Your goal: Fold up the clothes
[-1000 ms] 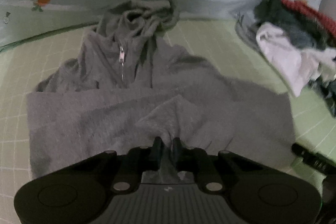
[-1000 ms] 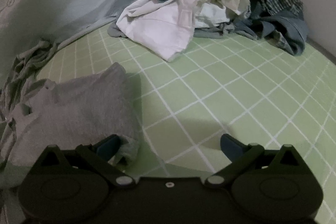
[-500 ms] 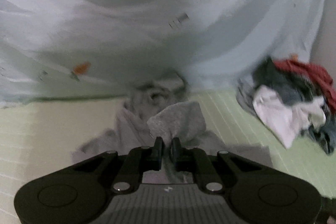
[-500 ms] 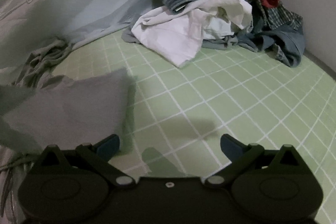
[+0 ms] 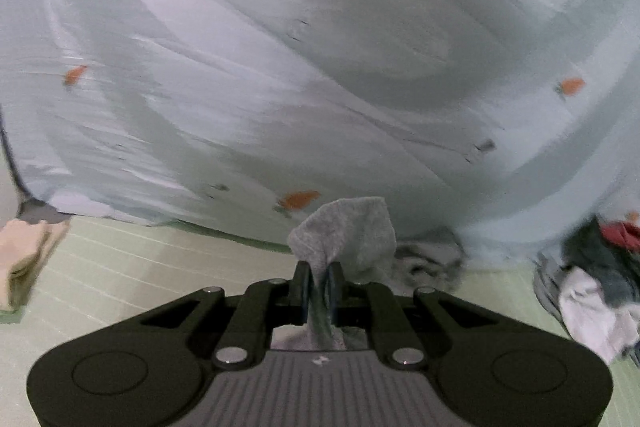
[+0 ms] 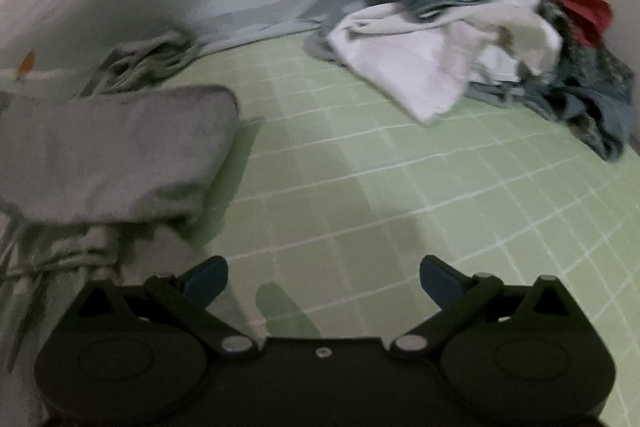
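Observation:
My left gripper is shut on a bunched piece of the grey hoodie, which sticks up between and above the fingers. The cloth is lifted off the green checked sheet. In the right wrist view the grey hoodie hangs folded over at the left, with its hood crumpled behind it and its lower part bunched below. My right gripper stands open over bare sheet just right of the hoodie, with nothing between its fingers.
A pile of unfolded clothes, white, red, denim and plaid, lies at the back right by the wall. A pale blue blanket with carrot prints rises along the back. A beige cloth lies at the far left.
My left gripper has risen and tilted up with the hoodie cloth, so the blanket now fills its view. In the right view the hoodie's edge has lifted and folded over.

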`<state>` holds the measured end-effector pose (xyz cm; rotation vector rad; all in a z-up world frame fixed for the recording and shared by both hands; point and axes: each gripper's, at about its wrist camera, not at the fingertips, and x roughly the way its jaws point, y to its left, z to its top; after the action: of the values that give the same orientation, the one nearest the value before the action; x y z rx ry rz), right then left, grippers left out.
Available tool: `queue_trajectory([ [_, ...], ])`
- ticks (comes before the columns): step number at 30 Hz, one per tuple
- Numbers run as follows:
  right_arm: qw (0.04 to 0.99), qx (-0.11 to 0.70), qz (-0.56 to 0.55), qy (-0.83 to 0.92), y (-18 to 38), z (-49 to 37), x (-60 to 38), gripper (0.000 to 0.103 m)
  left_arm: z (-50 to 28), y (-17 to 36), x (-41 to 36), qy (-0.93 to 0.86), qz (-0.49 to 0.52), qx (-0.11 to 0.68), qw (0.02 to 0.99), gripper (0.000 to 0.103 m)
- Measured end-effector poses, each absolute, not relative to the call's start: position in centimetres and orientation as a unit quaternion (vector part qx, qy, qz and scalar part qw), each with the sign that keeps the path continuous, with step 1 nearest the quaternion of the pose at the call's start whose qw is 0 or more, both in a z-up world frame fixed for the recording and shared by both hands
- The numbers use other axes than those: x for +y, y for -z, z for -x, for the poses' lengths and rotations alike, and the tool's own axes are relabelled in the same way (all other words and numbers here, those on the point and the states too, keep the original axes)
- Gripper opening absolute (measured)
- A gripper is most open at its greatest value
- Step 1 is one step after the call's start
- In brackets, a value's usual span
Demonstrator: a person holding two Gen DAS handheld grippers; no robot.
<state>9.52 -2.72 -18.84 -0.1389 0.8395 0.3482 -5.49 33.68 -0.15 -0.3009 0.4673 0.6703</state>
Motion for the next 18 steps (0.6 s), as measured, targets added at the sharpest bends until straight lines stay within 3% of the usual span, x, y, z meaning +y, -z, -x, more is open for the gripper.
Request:
queue_trajectory([
  [7, 0.87, 0.431, 0.099, -0.217, 20.0, -8.4, 2.9, 0.103, 10.3, 0.8, 37.9, -0.368, 0.187, 0.229, 0.882, 0.01],
  [18, 0.882, 0.398, 0.174, -0.182, 19.4, -8.7, 9.4, 0.103, 18.0, 10.1, 44.9, -0.388, 0.31, 0.276, 0.823, 0.01],
])
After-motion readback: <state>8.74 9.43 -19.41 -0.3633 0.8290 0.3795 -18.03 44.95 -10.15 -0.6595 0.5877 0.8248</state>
